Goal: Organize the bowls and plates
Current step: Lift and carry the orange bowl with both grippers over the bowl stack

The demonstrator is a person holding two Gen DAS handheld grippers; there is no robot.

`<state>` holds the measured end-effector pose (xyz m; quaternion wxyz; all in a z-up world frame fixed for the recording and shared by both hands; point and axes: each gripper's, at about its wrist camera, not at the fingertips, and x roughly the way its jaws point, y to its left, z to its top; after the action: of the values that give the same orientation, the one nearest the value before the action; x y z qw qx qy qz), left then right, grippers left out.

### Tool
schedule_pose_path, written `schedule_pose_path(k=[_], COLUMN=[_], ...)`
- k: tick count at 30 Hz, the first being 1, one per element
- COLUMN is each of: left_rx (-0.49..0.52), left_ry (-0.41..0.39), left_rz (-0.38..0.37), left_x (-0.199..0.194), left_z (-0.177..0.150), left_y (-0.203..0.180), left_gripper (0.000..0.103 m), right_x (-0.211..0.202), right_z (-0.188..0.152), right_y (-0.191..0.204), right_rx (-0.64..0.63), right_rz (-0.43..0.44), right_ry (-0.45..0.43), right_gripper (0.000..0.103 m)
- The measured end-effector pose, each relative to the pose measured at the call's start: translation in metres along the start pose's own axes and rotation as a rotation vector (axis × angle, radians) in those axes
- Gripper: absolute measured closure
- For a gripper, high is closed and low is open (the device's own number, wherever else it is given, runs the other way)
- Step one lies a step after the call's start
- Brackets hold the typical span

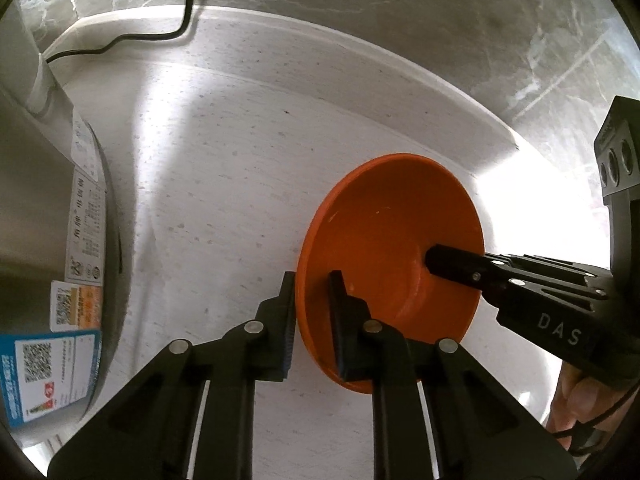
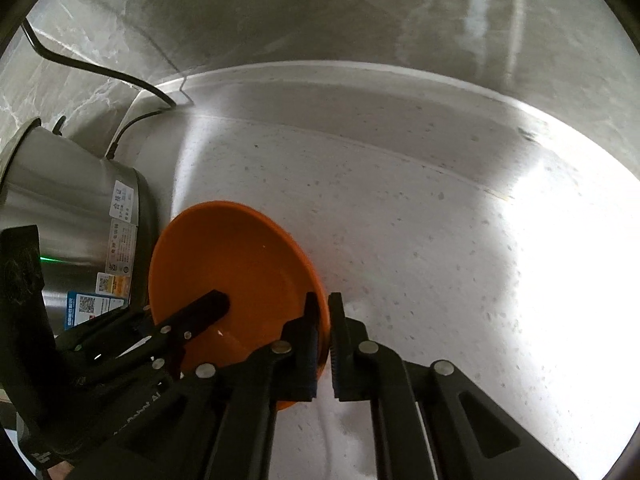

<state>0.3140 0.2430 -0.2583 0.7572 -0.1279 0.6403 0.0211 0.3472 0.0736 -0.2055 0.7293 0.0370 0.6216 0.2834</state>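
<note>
Left wrist view cuts off most of the steel appliance point(image 1: 48, 208) at the left edge, so I see only its curved wall with a white label and a blue QR sticker; I cannot tell what kind of pot it is from here. My left gripper point(image 1: 314, 300) is clamped on the near-left rim of the orange bowl point(image 1: 384, 240), one finger outside the wall and one inside, and the rim is pinched between the pads. My right gripper point(image 1: 434, 262) comes in from the right, its dark tip lying inside the bowl on the far-right side; the outer finger is hidden behind the bowl wall. A bit of my hand point(image 1: 576, 400) shows at the lower right, cut off by the frame. The bowl holds nothing but the gripper tips, and it sits tilted, over the pale speckled countertop point(image 1: 224, 184). A black cable point(image 1: 160, 36) runs along the far edge of the counter by the grey marbled wall point(image 1: 440, 20).

From the right wrist view, my right gripper point(image 2: 325, 332) is closed tight on the right rim of the orange bowl point(image 2: 240, 256), with the thin edge squeezed between the pads. My left gripper point(image 2: 216, 304) reaches in from the left, and its lower part is lost in shadow. The steel appliance point(image 2: 76, 216) stands just beside the bowl on the left, partly hidden by the gripper body, with a small green light on its side. Whether the bowl's underside touches the countertop point(image 2: 440, 240) I cannot tell. Glare washes out the counter at far right.
</note>
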Motion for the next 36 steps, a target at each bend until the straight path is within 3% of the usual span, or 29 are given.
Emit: schedule_pose_path(k=[17, 29, 36], left_rx=[0.074, 0.214, 0.32], left_ry=[0.034, 0.064, 0.104], left_rz=[-0.083, -0.167, -0.221], left_x=[-0.016, -0.04, -0.057], left_z=[-0.021, -0.057, -0.099], left_y=[-0.044, -0.107, -0.158], left_gripper=[0.09, 0.09, 0.09], right_x=[-0.044, -0.101, -0.141], right_z=[-0.041, -0.104, -0.153], right_y=[-0.03, -0.063, -0.09], right_rx=[0.109, 0.208, 0.286], right_rz=[-0.005, -0.042, -0.057], right_ry=[-0.02, -0.076, -0.113], right_gripper=[0.097, 0.096, 0.095])
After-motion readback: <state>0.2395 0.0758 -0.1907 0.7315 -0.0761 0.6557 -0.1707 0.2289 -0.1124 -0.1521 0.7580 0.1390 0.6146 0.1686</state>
